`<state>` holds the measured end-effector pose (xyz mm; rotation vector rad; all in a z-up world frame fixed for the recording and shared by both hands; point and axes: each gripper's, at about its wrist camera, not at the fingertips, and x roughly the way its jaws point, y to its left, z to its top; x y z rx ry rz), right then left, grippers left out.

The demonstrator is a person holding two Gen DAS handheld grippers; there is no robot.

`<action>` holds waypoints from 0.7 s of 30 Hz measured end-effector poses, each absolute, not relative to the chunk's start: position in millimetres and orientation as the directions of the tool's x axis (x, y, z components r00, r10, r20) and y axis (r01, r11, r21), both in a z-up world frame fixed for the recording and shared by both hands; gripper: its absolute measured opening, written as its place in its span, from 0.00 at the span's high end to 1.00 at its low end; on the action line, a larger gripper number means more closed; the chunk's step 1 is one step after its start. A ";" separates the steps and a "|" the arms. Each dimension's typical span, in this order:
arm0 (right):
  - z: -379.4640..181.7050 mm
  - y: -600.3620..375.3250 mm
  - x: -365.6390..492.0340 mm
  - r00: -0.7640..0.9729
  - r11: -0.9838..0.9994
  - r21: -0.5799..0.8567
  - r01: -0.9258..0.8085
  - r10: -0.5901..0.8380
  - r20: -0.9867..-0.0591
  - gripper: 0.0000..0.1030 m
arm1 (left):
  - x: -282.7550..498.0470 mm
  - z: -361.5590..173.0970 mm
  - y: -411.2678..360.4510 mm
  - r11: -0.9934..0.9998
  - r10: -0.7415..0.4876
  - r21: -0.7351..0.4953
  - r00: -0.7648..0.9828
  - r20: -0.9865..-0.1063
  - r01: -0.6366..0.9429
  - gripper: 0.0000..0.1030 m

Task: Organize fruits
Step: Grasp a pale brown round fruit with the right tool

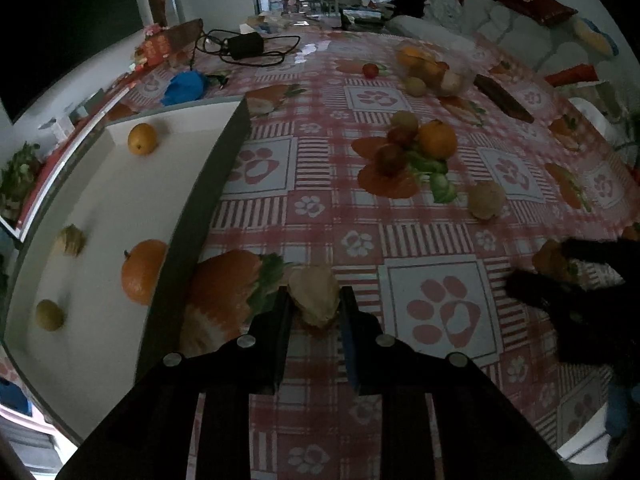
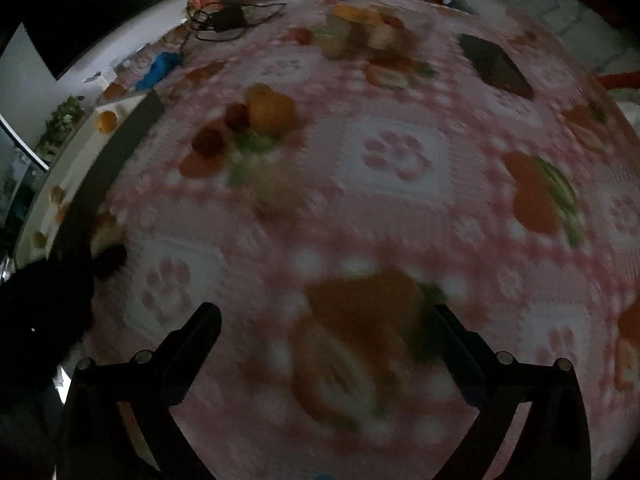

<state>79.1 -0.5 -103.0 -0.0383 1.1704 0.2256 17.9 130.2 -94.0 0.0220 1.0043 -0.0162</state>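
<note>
My left gripper [image 1: 315, 294] is shut on a pale beige fruit [image 1: 314, 306], held just right of a white tray [image 1: 120, 200]. In the tray lie an orange [image 1: 142, 272], a yellow fruit [image 1: 142, 138], a small green fruit [image 1: 50, 314] and a brownish fruit [image 1: 70, 240]. At mid-table sits a pile with an orange [image 1: 438, 138] and red apples [image 1: 390, 158]; another pale fruit [image 1: 486, 200] lies beside it. My right gripper [image 2: 326, 312] stands open over the tablecloth with nothing between its fingers. The right wrist view is blurred.
A clear bowl of fruit [image 1: 432, 68] and a single red fruit [image 1: 370, 70] stand at the far side. A dark flat object [image 1: 504, 98] lies to their right; a black adapter with cables [image 1: 246, 46] and a blue cloth [image 1: 184, 86] lie at the back left.
</note>
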 end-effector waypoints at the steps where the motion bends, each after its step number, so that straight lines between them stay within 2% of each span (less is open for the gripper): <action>1: -103.2 6.0 84.6 0.380 0.977 0.077 -0.199 0.150 -0.913 0.00 | 18.0 -94.4 130.8 1.000 -0.006 0.007 0.537 -0.844 0.021 0.75; 4: -105.8 26.4 100.3 0.423 0.976 0.028 -0.218 0.120 -0.898 0.00 | 18.3 -95.3 131.1 1.000 -0.008 0.004 0.534 -0.845 0.021 0.75; 9: -107.4 43.7 112.2 0.474 0.969 -0.023 -0.245 0.099 -0.875 0.20 | 18.8 -95.4 131.1 1.000 -0.009 0.001 0.536 -0.844 0.019 0.75; 12: -103.7 42.5 115.1 0.484 0.970 -0.015 -0.242 0.107 -0.868 0.47 | 19.6 -95.7 130.1 1.000 -0.005 0.010 0.542 -0.841 0.025 0.75; 13: -102.2 42.3 116.1 0.488 0.970 -0.014 -0.244 0.110 -0.866 0.67 | 19.8 -95.8 129.5 1.000 -0.005 0.013 0.545 -0.838 0.029 0.75; 14: -100.8 40.7 116.1 0.488 0.969 -0.005 -0.247 0.119 -0.865 0.73 | 19.7 -95.2 129.8 0.999 -0.008 0.011 0.548 -0.837 0.032 0.75; 18: -95.1 22.6 109.4 0.486 0.969 0.107 -0.222 0.205 -0.850 0.73 | 13.8 -90.4 132.3 0.998 -0.054 -0.037 0.546 -0.836 0.043 0.76; 21: -86.4 15.8 96.5 0.498 0.963 0.126 -0.239 0.233 -0.835 0.73 | 4.4 -80.2 132.0 0.997 -0.071 -0.048 0.565 -0.822 0.055 0.76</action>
